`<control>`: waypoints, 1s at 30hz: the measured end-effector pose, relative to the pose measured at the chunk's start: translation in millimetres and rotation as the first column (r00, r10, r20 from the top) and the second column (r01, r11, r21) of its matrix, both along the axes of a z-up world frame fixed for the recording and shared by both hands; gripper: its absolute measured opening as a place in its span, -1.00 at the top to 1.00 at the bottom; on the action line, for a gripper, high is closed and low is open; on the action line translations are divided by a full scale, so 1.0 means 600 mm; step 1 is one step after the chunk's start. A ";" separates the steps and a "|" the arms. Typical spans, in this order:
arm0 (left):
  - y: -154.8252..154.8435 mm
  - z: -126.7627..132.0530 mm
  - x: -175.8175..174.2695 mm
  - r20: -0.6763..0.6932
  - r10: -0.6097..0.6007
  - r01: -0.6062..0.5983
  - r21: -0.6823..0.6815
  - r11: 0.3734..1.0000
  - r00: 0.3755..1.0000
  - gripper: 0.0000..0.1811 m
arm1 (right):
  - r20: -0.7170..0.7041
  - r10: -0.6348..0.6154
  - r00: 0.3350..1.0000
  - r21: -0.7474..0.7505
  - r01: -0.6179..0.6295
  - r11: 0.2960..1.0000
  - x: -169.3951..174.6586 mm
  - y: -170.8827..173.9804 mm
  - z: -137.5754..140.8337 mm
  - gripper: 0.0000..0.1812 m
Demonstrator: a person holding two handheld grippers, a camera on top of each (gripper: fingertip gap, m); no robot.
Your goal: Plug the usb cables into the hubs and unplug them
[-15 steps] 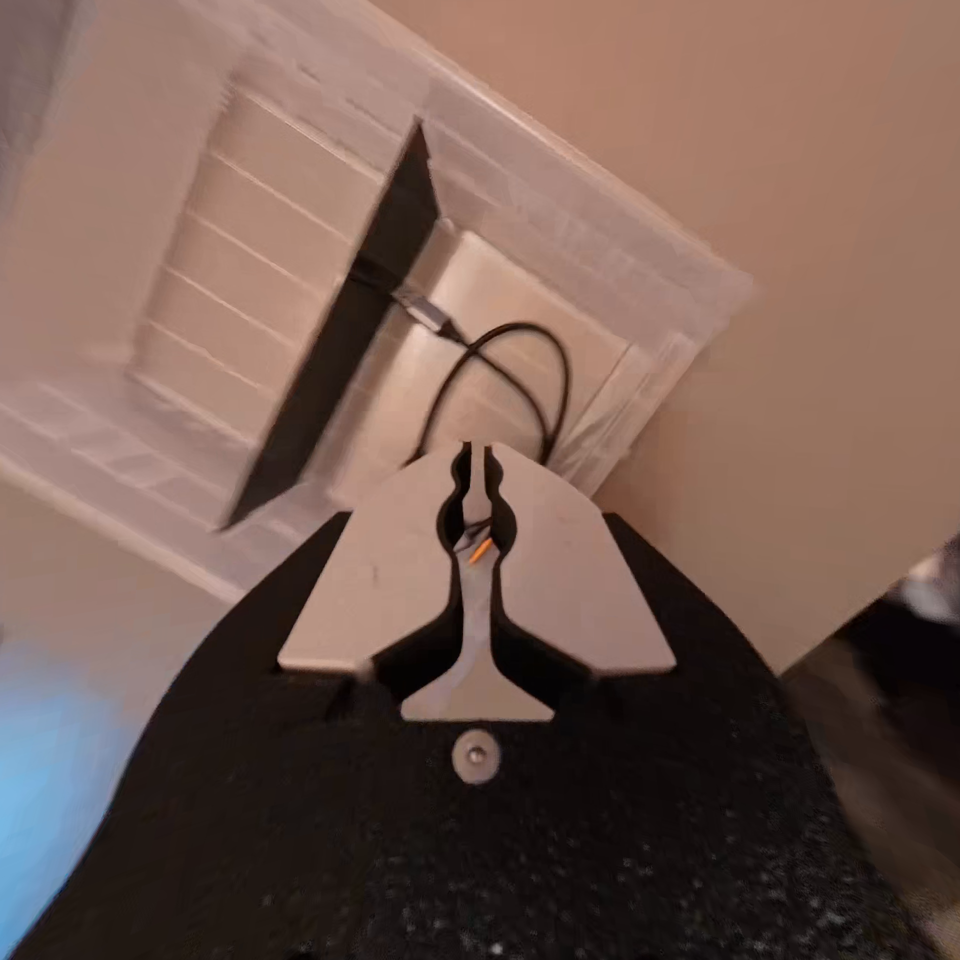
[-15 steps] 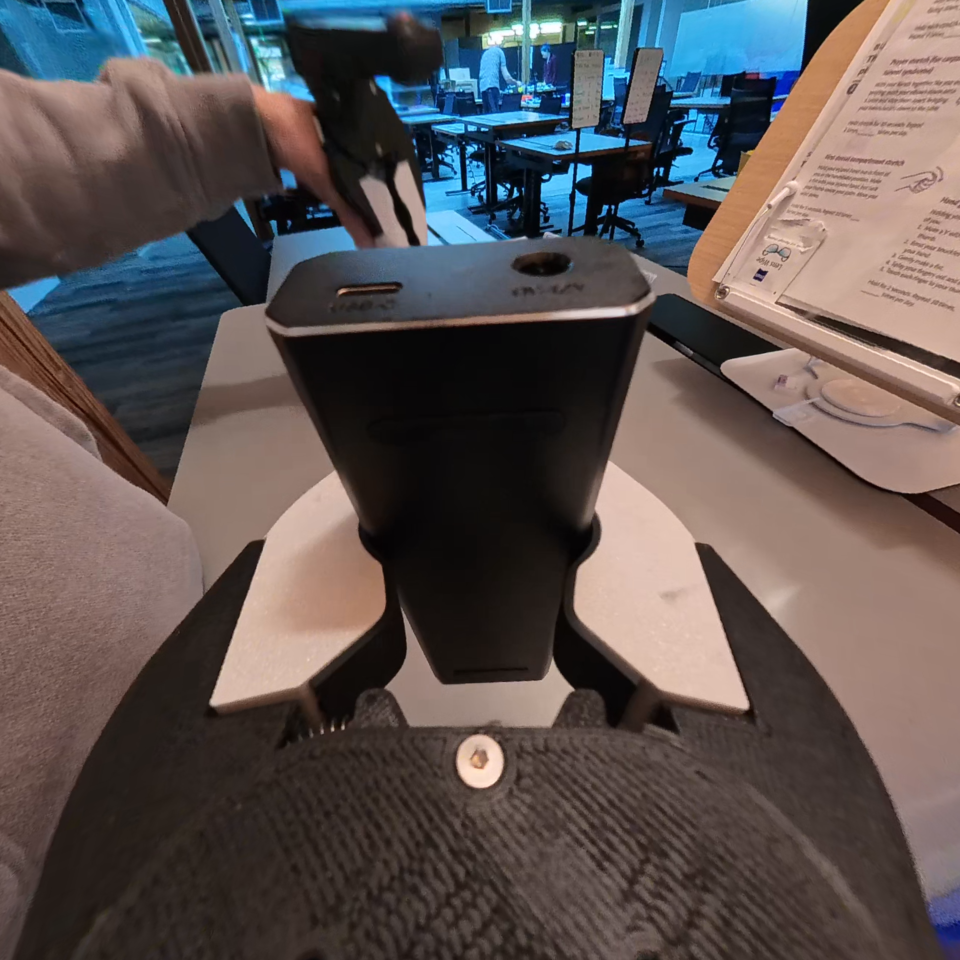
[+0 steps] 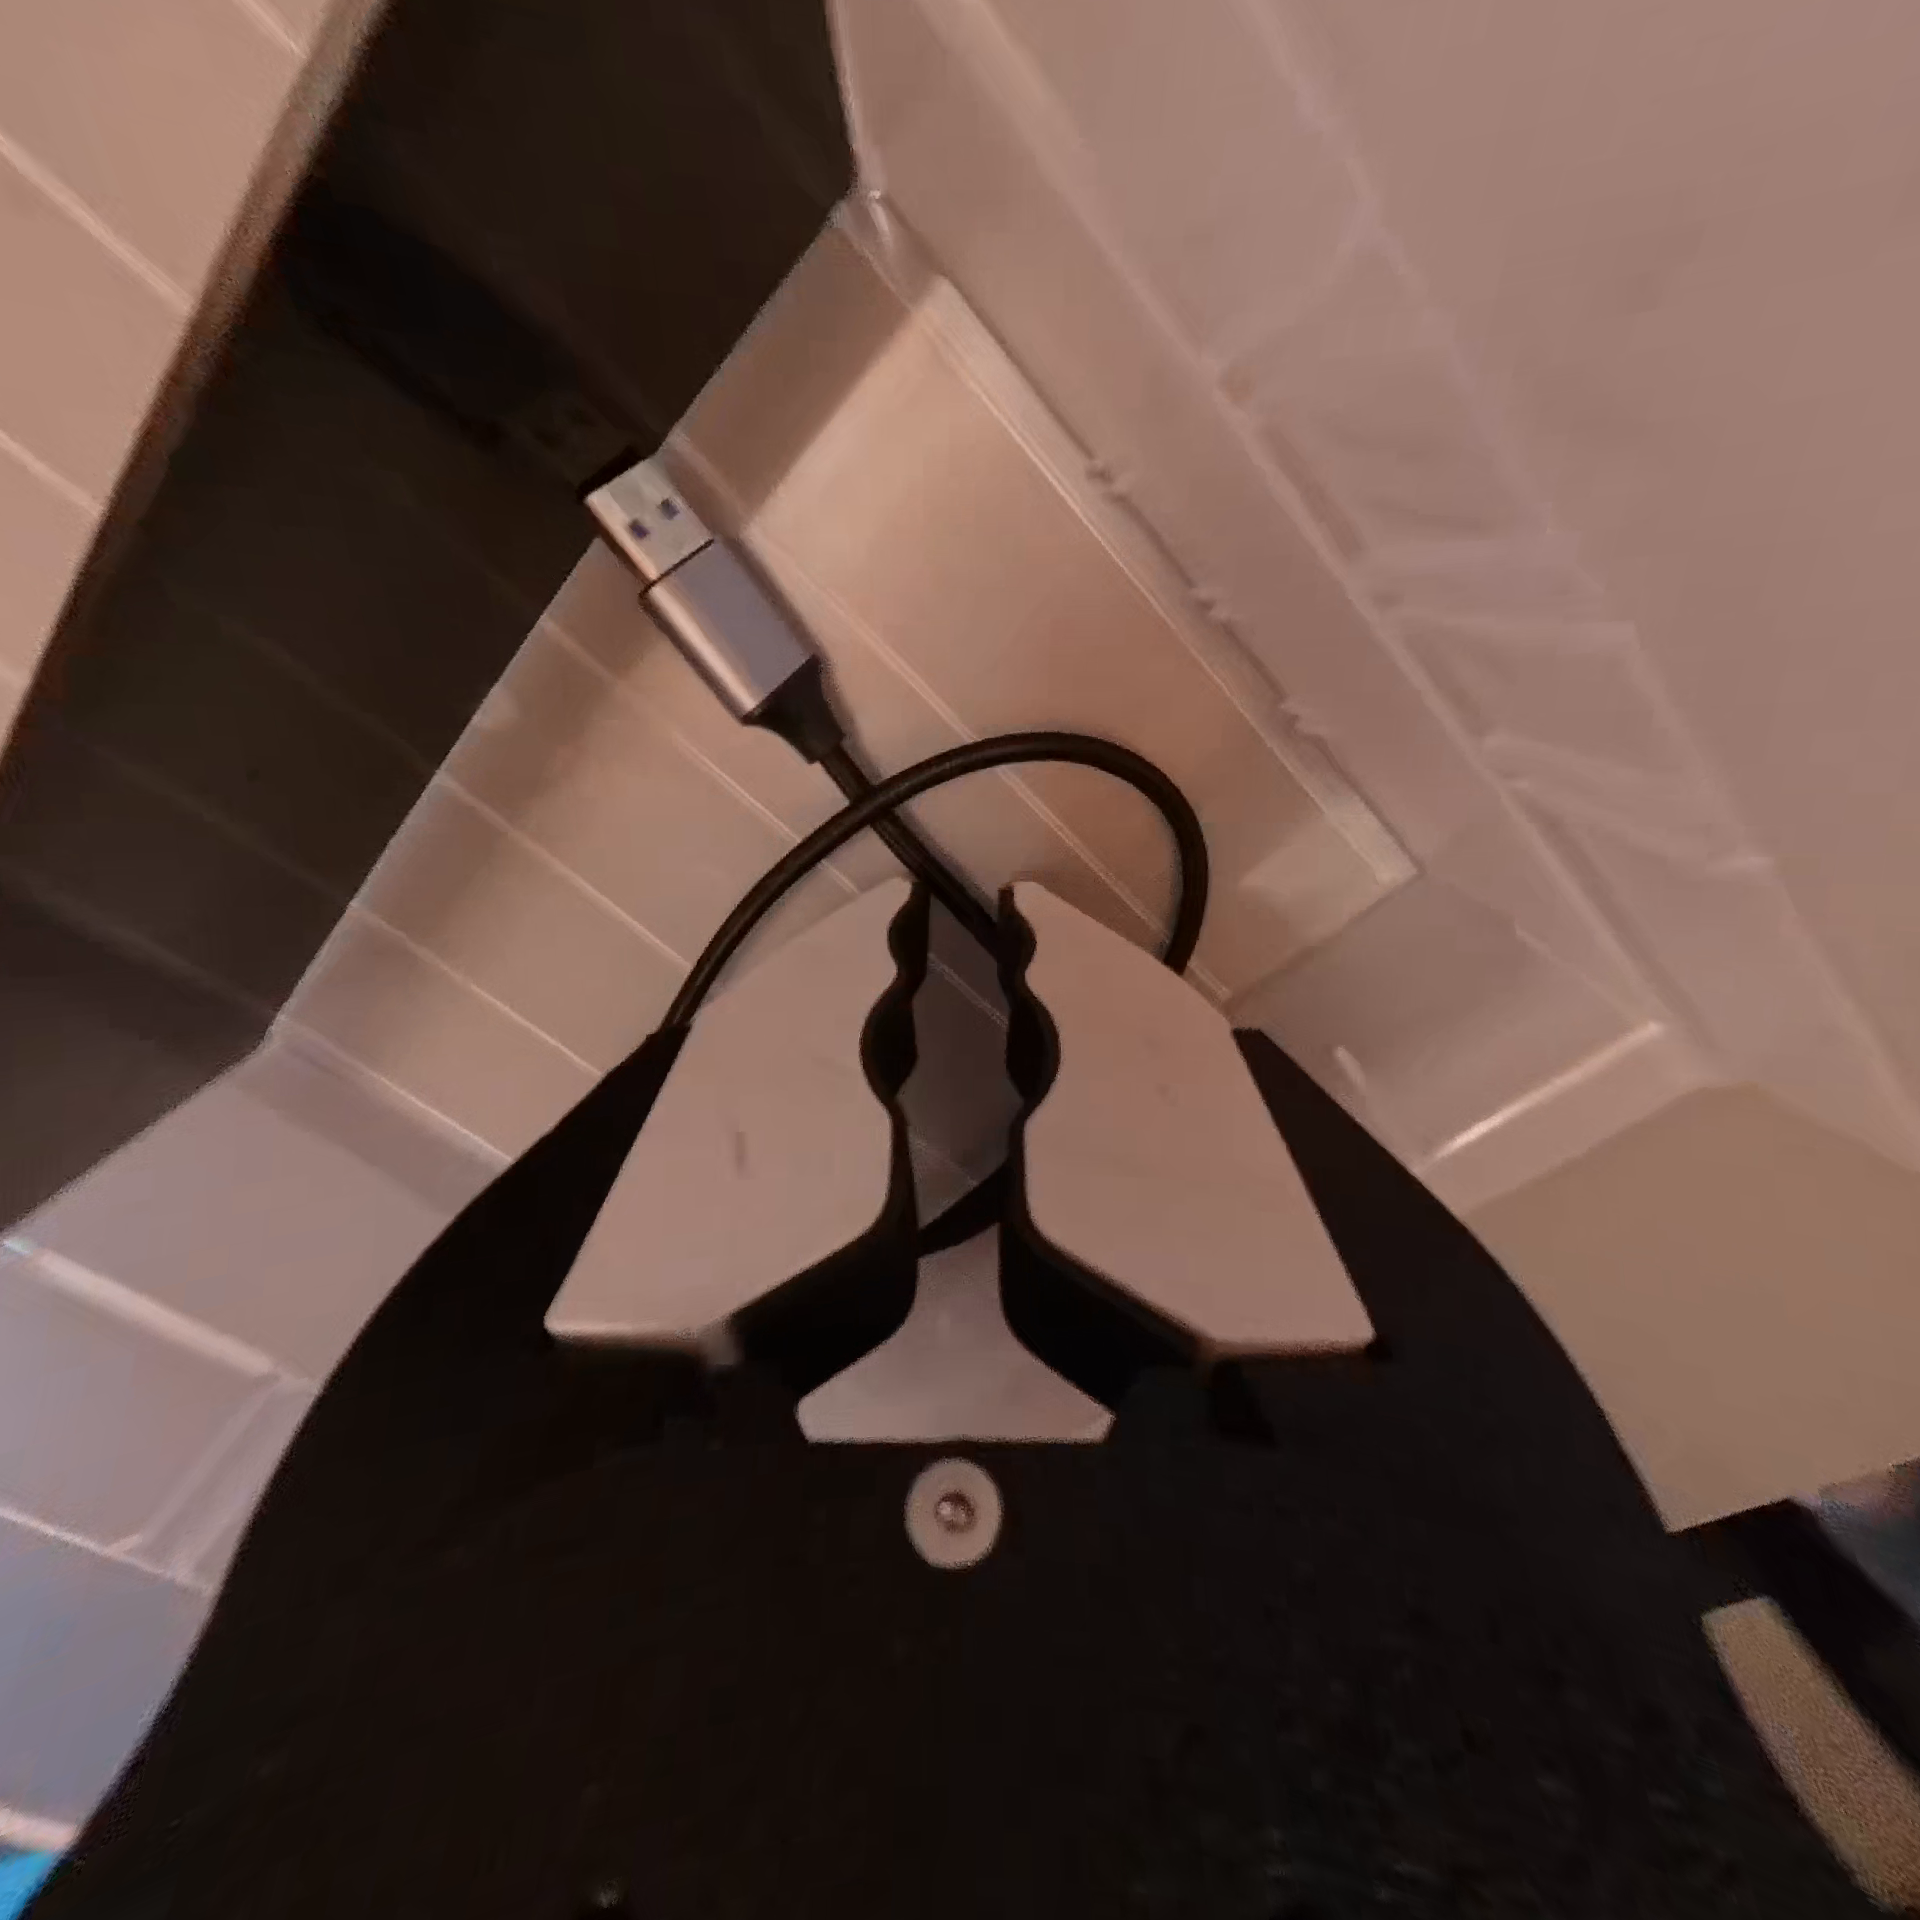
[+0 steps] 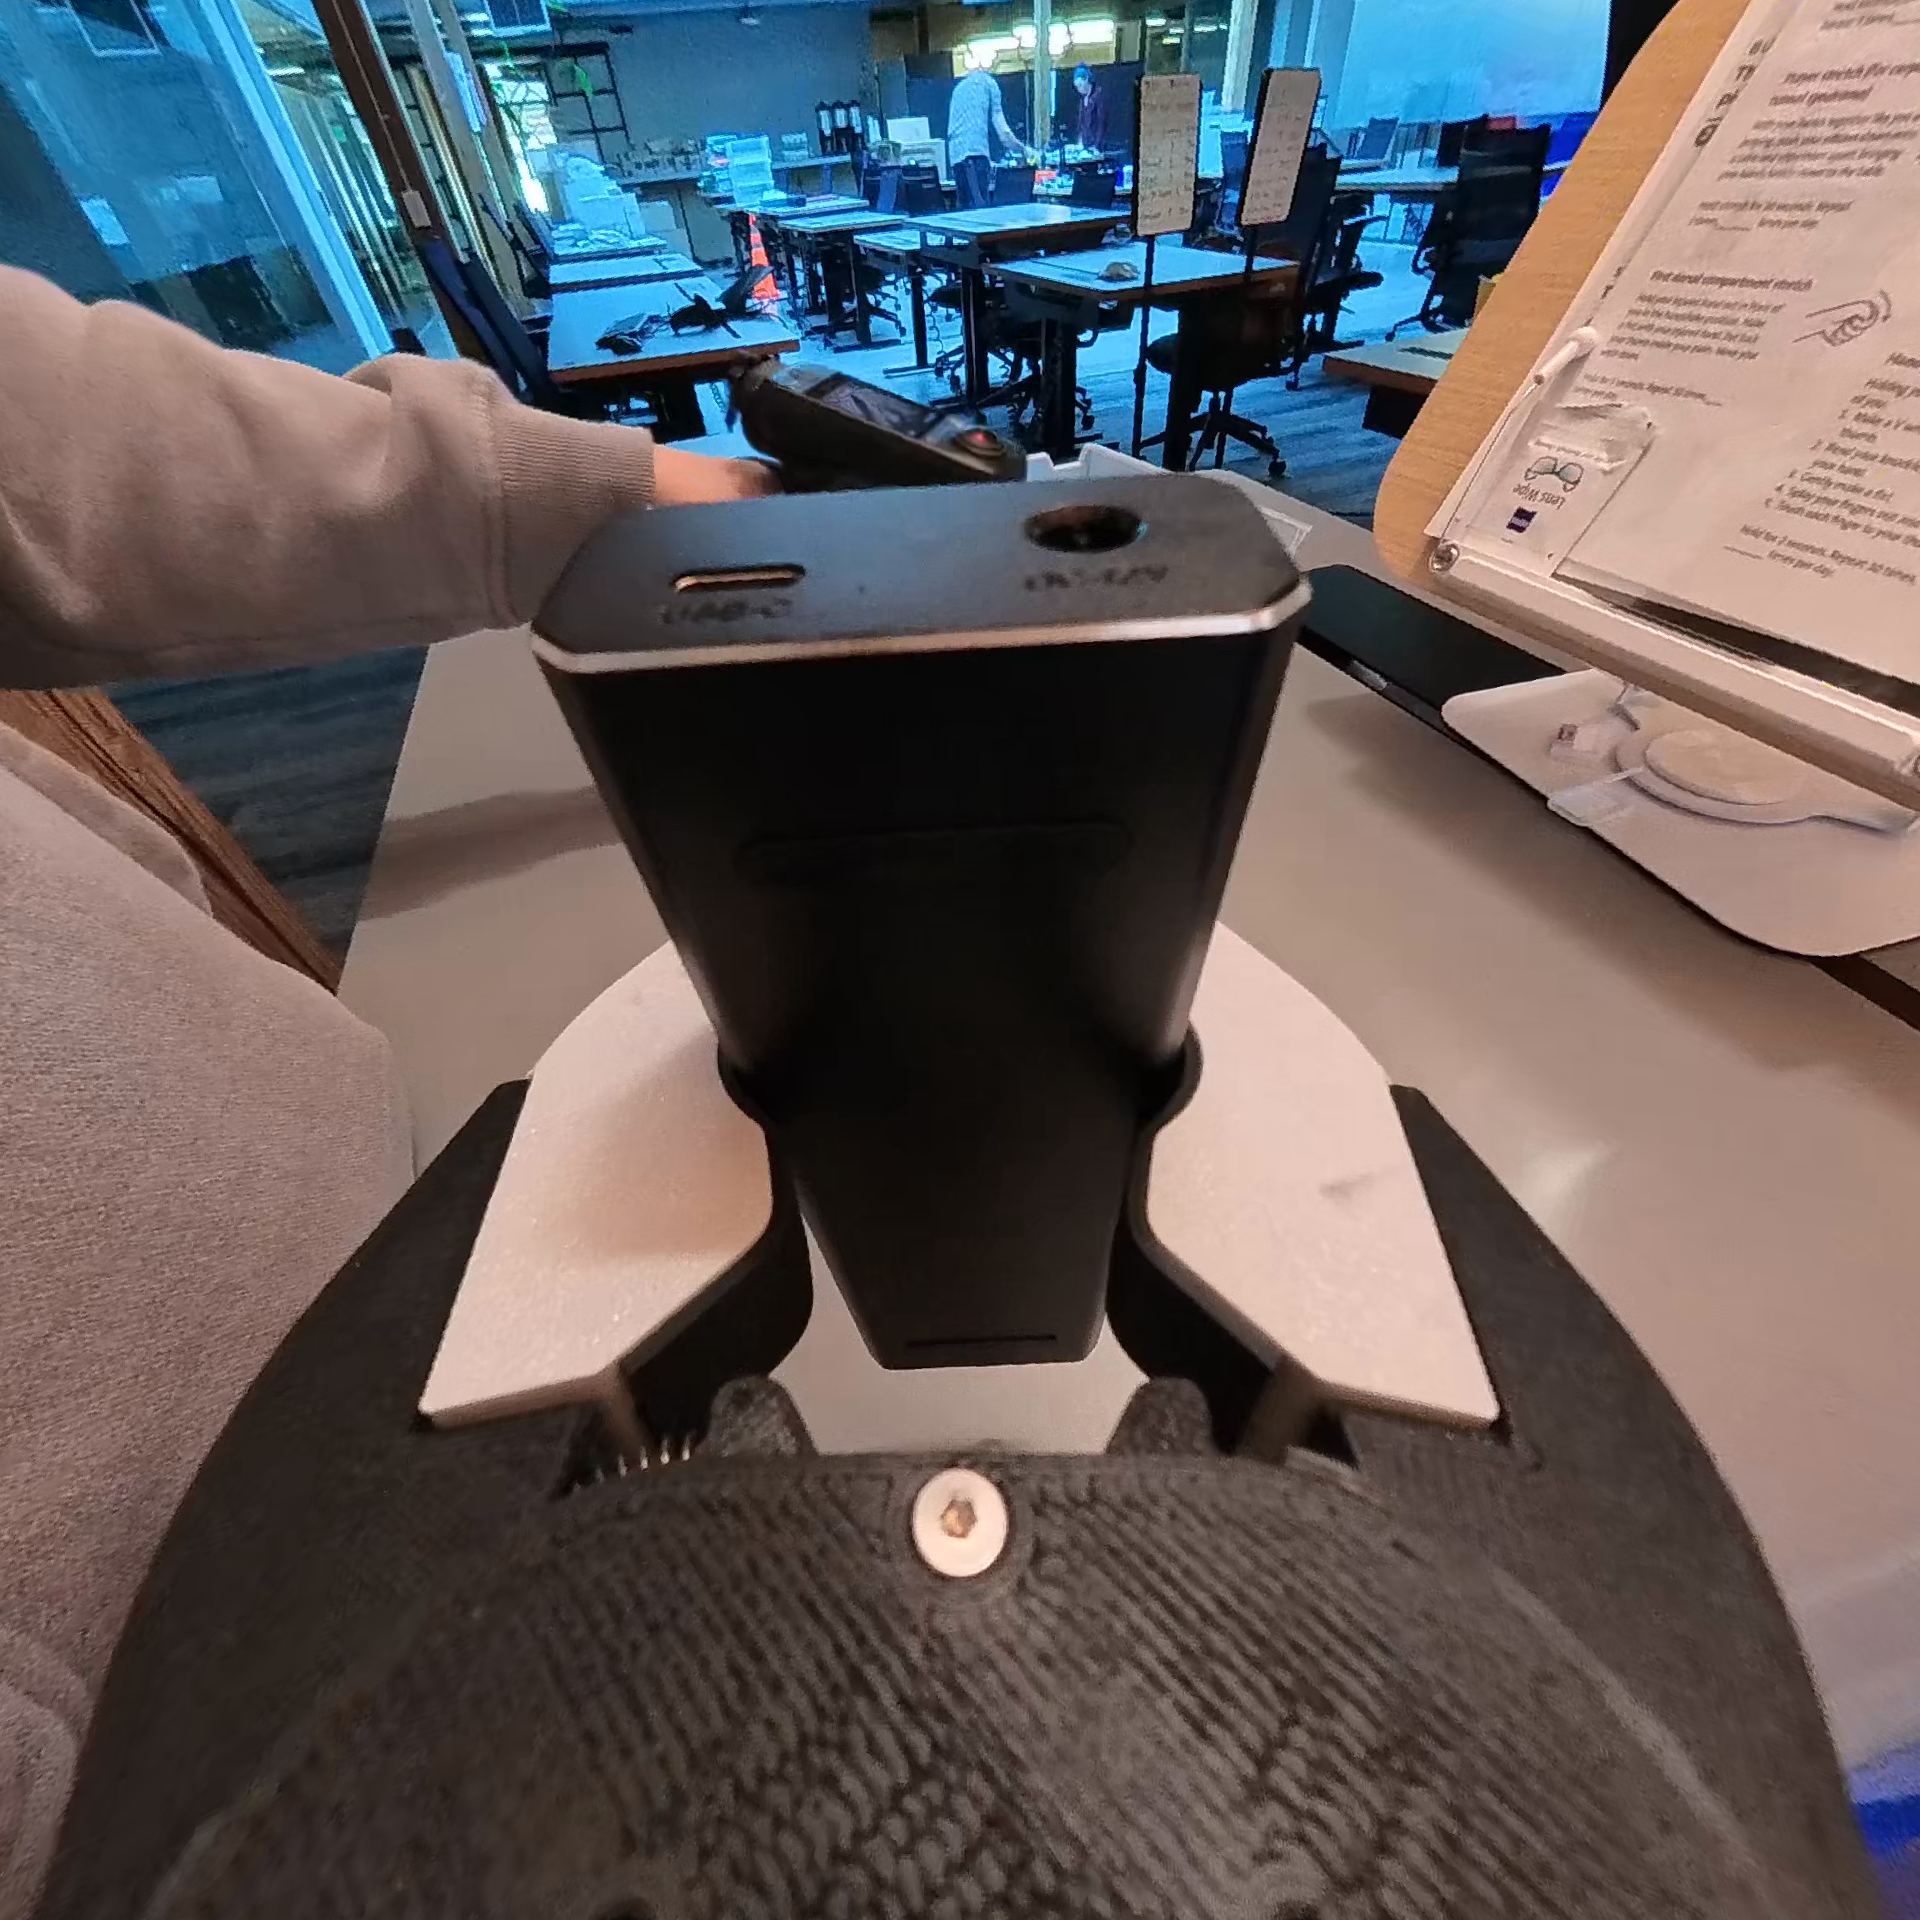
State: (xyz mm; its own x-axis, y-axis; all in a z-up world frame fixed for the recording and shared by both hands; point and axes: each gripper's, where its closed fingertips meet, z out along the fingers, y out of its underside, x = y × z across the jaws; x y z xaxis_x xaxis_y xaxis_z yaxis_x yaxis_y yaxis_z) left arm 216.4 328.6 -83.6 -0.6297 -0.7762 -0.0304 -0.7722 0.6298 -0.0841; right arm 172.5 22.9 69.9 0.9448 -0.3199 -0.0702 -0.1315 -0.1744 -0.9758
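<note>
I am holding the black hub (image 4: pixel 925 894) upright in my right tool (image 4: pixel 961 1049), whose jaws are clamped on its lower body near the front edge of the grey surface (image 4: pixel 1475 1039); its port end is facing away from me. My left tool (image 3: pixel 956 914) is nearly closed, and the thin black cable (image 3: pixel 1039 753) is running through the narrow gap between its tips; whether the pads are truly pinching it, I cannot tell. The silver USB plug (image 3: pixel 691 587) is dangling ahead of that tool, its metal tip just beside a dark slab (image 3: pixel 395 520), over a clear ribbed plastic tray (image 3: pixel 1091 540).

My worry: gripping the cord rather than the plug is leaving the connector free to swing or twist, so it could miss or jam at a port. The left view is blurred, and the slab's ports are hidden. In the right view the hub is blocking most of the left tool.
</note>
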 end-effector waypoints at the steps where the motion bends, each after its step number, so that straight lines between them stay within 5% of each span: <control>1: -0.001 0.001 -0.003 -0.016 -0.040 0.040 0.007 0.999 0.999 0.88 | -0.003 0.003 1.000 0.001 -0.003 1.000 -0.001 0.000 -0.001 0.20; 8: 0.014 0.091 -0.049 -0.269 -0.286 0.316 0.073 0.946 0.920 0.97 | 0.000 -0.003 1.000 0.007 0.003 1.000 -0.002 -0.008 0.001 0.20; 15: 0.097 0.217 -0.123 -0.594 -0.246 0.481 0.275 0.833 0.766 0.97 | -0.003 -0.009 1.000 0.021 0.009 1.000 0.000 -0.013 0.002 0.20; 18: 0.115 0.210 -0.140 -0.662 -0.244 0.520 0.256 0.815 0.708 0.97 | -0.001 -0.003 1.000 0.025 0.003 1.000 -0.001 -0.009 0.001 0.20; 20: 0.142 0.196 -0.119 -0.624 -0.204 0.513 0.368 0.775 0.755 0.97 | -0.001 0.000 1.000 0.028 0.000 1.000 -0.002 -0.006 0.003 0.20; 23: 0.136 0.154 -0.119 -0.592 -0.152 0.412 0.334 0.848 0.792 0.97 | 0.003 0.011 1.000 0.028 -0.011 1.000 -0.005 -0.004 0.004 0.20; 26: 0.153 0.149 -0.146 -0.658 -0.049 0.375 0.364 0.853 0.751 0.96 | 0.004 0.010 1.000 0.023 -0.010 1.000 -0.005 -0.004 0.003 0.20; 30: 0.136 0.163 -0.161 -0.684 -0.179 0.444 0.233 0.865 0.708 0.97 | 0.004 0.004 1.000 0.025 -0.005 1.000 -0.004 -0.007 0.004 0.20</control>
State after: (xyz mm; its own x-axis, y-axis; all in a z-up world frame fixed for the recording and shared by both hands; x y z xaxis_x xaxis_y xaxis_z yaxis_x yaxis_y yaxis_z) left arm 120.0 410.3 14.5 -0.8067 -0.5450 0.2284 -0.3134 0.7223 0.6164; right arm 169.9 18.4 72.3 0.9466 -0.3139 -0.0739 -0.1266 -0.1509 -0.9804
